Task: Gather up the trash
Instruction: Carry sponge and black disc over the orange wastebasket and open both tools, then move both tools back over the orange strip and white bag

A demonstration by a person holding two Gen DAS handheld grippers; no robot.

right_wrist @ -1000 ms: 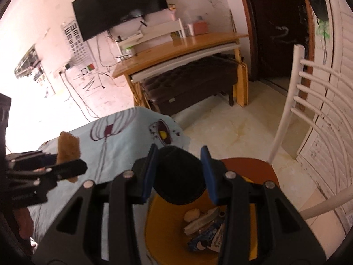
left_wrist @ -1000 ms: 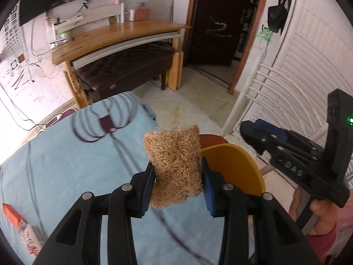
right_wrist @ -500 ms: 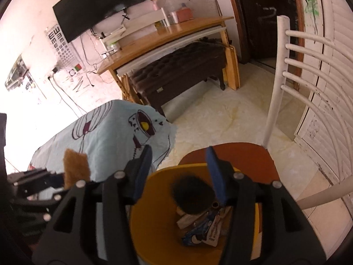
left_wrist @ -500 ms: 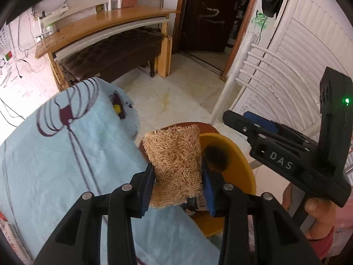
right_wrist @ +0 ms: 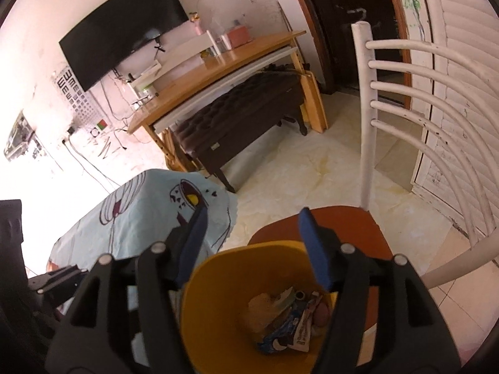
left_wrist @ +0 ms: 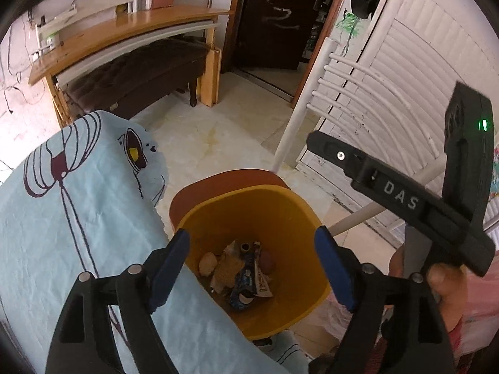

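Pale floor lies bare beyond the yellow bin (left_wrist: 305,218); both tongs (left_wrist: 252,260) (right_wrist: 252,246) just spread, empty, above its rim.

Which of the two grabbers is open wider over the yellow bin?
The left gripper: its blue pads span most of the yellow bin, with nothing between. The right gripper is open too, but narrower.

bin (left_wrist: 280,208): yellow | chair seat (right_wrist: 352,227): reddish-brown | chair back (right_wrist: 363,118): white | cloth (left_wrist: 62,218): light blue, dark maroon line drawing | gripper pads (left_wrist: 170,261): blue
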